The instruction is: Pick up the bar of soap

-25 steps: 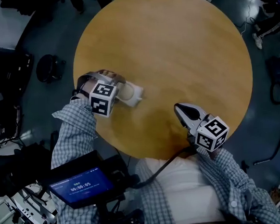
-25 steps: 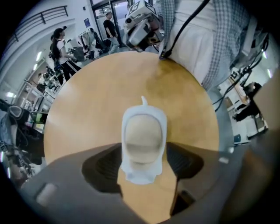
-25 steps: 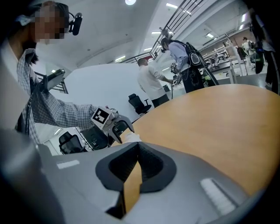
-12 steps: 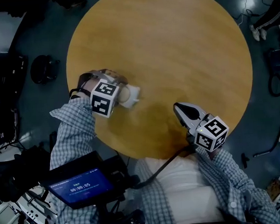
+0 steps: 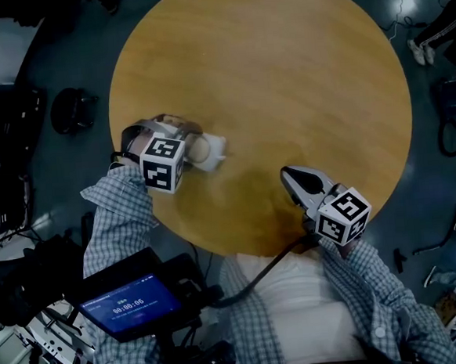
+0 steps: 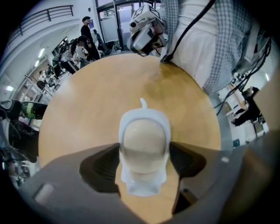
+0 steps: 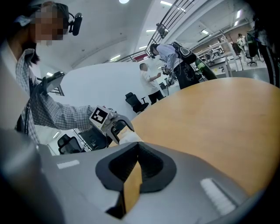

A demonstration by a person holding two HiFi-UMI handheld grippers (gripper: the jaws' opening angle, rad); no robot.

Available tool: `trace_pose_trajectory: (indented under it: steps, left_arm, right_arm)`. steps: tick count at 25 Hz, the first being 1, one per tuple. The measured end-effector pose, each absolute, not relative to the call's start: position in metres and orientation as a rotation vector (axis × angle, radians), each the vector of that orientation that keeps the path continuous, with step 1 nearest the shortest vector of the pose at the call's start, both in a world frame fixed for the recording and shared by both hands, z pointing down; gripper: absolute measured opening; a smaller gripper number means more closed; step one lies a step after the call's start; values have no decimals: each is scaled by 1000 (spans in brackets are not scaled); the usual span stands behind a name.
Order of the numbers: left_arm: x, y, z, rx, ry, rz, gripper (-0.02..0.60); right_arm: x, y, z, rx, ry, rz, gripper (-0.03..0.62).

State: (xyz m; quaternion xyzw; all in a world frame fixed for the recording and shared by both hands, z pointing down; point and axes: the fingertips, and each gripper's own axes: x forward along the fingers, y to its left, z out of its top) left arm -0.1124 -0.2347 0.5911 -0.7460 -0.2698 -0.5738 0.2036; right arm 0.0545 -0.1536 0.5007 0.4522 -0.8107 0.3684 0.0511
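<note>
A cream bar of soap (image 6: 144, 142) lies in a white soap dish (image 6: 151, 114) on the round wooden table (image 5: 282, 71), near its left edge. My left gripper (image 5: 198, 148) points steeply down over it, open. Its jaws have just been closing a little and straddle the dish and soap (image 5: 200, 148), with the pads right beside the dish's sides. In the left gripper view that gripper (image 6: 144, 159) frames the soap. My right gripper (image 5: 293, 178) hovers shut and empty over the table's near edge, well apart from the soap. In its own view the right gripper (image 7: 136, 151) shows only wood between its jaws.
A screen with a timer (image 5: 131, 303) hangs below the table's near left edge. Black chairs (image 5: 77, 111) and cables (image 5: 449, 140) are on the dark floor around the table. Several people stand in the background (image 6: 87, 37).
Both grippers keep their places. The head view has shifted slightly, and the left gripper's marker cube has tipped a little.
</note>
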Motion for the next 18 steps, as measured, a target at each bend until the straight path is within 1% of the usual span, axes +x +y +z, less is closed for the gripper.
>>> trace_pose_trajectory:
  steps: [5,13,15,18]
  left_arm:
    - [-118,-237,591,-2088,-744,-1625,323]
    - [-118,-243,587,-2099,-715,-1596,290]
    - [-117,-246,586,-2109,-689,-1589,267]
    - [-116,-249,586,-2120,-653,-1584,265]
  right_arm:
    - [54,-154,503,1374,-2470,1129,3]
    - [55,-159,501,1360,-2480,1125,3]
    - [55,-161,502,1354,-2483,1126,3]
    - [53,-162,502,1343,-2492,1123,3]
